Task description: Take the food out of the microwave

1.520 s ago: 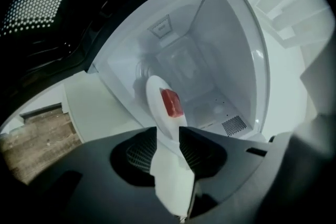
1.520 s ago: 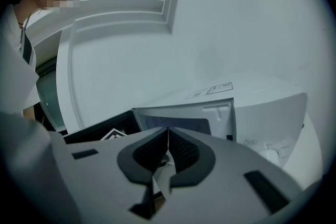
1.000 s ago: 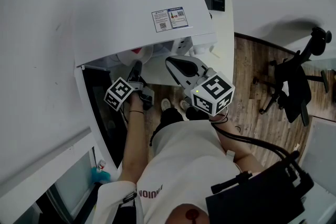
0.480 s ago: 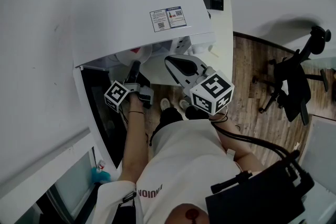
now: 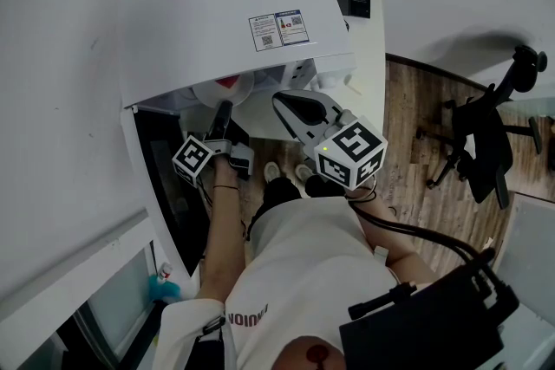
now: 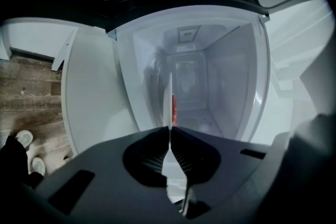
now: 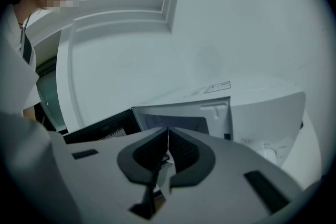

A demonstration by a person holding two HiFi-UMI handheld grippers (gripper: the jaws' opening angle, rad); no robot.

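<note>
Our left gripper (image 6: 169, 132) is closing its jaws; they stand almost together on a thin white edge, the rim of the plate (image 6: 169, 94), seen edge-on between the pads. A bit of red food (image 6: 174, 106) shows just beside that rim. In the head view the left gripper (image 5: 225, 110) reaches with its tips to the mouth of the microwave (image 5: 217, 13); the plate (image 5: 227, 89) sits there at the front of the cavity, partly hidden under the oven's top, with the red food (image 5: 227, 83) on it. The door (image 5: 169, 186) hangs open at the left of the opening. Our right gripper (image 7: 168, 135) has its jaws together with nothing between them; in the head view the right gripper (image 5: 282, 102) is held outside the oven, just beside the opening on its right, and takes no part in the hold.

As we judge it, the opening of the door is done and the reach is done; the grip on the rim is just being made — so the task is perhaps at its middle. What is left is the main thing: the plate is not yet out; we have to draw it level through the opening without tipping the food off, and set it down outside the oven.
</note>
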